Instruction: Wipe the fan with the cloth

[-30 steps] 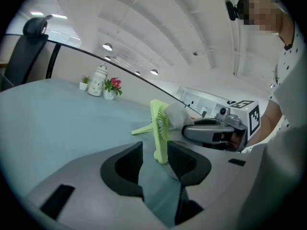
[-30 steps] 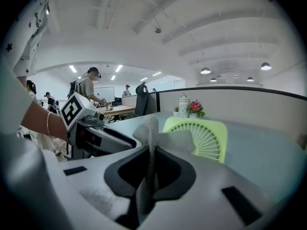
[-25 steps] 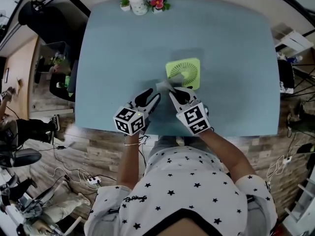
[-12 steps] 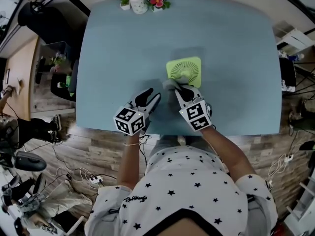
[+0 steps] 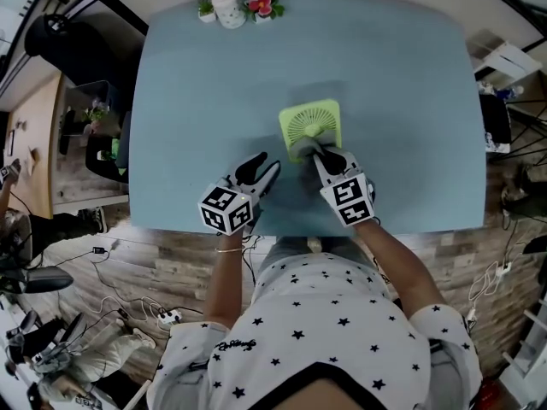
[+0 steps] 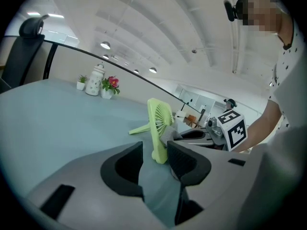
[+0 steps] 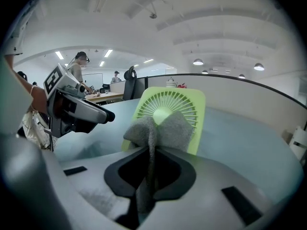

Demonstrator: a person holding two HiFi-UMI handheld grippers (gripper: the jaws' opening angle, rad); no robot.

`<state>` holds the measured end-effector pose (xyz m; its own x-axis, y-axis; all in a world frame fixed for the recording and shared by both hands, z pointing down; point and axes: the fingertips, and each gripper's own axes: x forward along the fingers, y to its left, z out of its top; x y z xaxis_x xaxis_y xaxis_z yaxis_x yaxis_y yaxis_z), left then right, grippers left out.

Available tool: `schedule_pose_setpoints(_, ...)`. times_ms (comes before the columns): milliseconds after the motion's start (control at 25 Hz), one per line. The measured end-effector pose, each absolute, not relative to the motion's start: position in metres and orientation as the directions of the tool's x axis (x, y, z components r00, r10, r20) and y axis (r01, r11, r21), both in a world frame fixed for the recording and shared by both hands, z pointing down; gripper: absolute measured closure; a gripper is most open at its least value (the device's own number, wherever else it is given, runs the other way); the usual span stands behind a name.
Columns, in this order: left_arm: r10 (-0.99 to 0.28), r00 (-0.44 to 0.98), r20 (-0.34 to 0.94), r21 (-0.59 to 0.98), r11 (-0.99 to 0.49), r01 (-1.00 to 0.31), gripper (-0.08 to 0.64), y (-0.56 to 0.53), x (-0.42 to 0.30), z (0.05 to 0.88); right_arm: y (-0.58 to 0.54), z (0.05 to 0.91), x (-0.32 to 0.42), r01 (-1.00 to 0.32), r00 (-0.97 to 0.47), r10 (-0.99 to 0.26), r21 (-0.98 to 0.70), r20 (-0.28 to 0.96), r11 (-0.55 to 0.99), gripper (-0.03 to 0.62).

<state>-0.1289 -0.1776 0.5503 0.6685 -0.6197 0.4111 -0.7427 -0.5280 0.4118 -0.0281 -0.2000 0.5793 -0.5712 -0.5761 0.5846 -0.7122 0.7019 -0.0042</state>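
Note:
A light-green square fan (image 5: pixel 312 125) stands upright on the blue-grey table (image 5: pixel 214 101), its round grille facing me. My right gripper (image 5: pixel 318 149) is shut on a grey cloth (image 5: pixel 302 149), and in the right gripper view the bunched cloth (image 7: pixel 158 127) lies against the lower part of the fan (image 7: pixel 184 104). The right gripper (image 7: pixel 149 169) pinches a fold of it between its pads. My left gripper (image 5: pixel 262 167) rests to the left of the fan, open and empty. In the left gripper view, the left gripper (image 6: pixel 154 158) looks at the fan (image 6: pixel 159 126) edge-on, just past its tips.
A white ornament (image 5: pixel 227 2) and pink flowers (image 5: pixel 260 2) stand at the table's far edge. The table's near edge (image 5: pixel 291 231) runs just under both grippers. A dark chair (image 5: pixel 73 37) stands off the table's left corner.
My right gripper has carried the cloth to the right and forward, from beside the fan's left corner onto its front. The left gripper has stayed put.

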Motion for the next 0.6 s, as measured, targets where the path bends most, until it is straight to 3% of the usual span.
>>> schedule_pose_setpoints(600,-0.614,0.676,0.408,0.408,-0.540,-0.736,0.385,-0.181,-0.114,0.549,-0.216,0.585,0.023,-0.797,-0.494,-0.641,-0.011,0.588,0.604,0.569)
